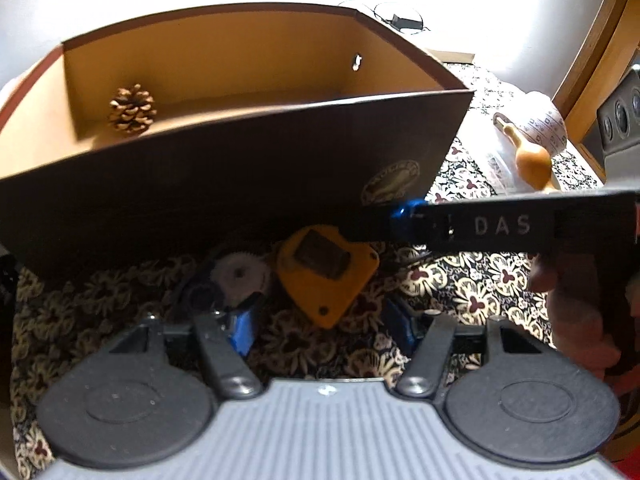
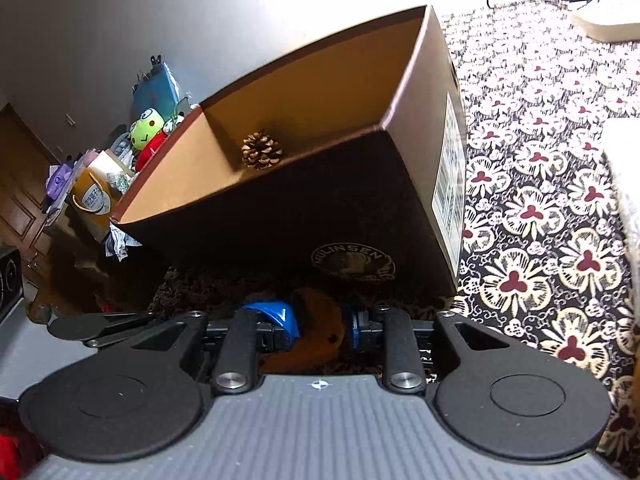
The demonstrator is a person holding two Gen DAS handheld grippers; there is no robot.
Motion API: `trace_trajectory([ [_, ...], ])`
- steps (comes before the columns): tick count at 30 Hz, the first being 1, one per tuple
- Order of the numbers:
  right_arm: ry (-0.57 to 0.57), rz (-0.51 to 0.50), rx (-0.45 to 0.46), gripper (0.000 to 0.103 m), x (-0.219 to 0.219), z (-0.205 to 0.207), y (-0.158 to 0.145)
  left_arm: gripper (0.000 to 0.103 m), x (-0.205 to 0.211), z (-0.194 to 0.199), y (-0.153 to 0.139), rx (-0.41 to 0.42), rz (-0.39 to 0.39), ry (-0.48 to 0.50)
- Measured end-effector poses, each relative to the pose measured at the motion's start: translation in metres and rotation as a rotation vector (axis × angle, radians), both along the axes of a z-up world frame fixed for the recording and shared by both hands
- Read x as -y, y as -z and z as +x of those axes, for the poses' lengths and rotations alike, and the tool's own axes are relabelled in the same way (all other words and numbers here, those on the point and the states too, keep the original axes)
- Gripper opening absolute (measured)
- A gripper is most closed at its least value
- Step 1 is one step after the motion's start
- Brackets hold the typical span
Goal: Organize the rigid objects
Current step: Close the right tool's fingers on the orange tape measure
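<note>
Sitting in the brown box [image 1: 240, 176] on the patterned desk [image 1: 480, 280], a lone pine cone [image 1: 132, 110] rests against the far inner wall.
In front of the box lie an orange plastic part [image 1: 320, 272], a white gear [image 1: 240, 276] and blue pieces, dim in shadow. The left hand-held gripper [image 1: 320, 320] is spread wide, low over these parts. The right hand-held gripper [image 2: 318, 328] also appears spread around the orange part, though contact is hard to judge. A wooden gourd [image 1: 530, 156] stands well apart.
</note>
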State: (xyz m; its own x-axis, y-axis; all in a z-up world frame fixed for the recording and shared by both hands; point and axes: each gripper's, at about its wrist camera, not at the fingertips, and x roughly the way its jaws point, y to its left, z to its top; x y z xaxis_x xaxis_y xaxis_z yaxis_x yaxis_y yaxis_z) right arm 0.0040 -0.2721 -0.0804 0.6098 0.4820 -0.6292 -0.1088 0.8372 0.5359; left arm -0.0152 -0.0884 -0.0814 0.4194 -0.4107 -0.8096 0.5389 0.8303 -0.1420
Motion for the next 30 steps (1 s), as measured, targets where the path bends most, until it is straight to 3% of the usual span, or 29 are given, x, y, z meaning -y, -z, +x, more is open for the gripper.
trace_trajectory([
  [9,-0.012,0.063,-0.054,0.008,0.005,0.005,0.011,0.063,0.006,0.007,0.009,-0.029,-0.028,0.015],
  [15,-0.009,0.142,-0.107,0.007,0.020,0.004,0.015,0.053,0.007,0.009,0.011,-0.030,-0.031,-0.006],
  [26,-0.072,0.114,-0.191,0.008,0.042,-0.027,0.010,0.055,0.019,-0.018,0.011,-0.036,-0.023,0.097],
  [30,-0.083,0.107,-0.207,0.011,0.046,-0.040,0.010,0.060,0.030,-0.025,0.014,0.009,0.016,0.144],
])
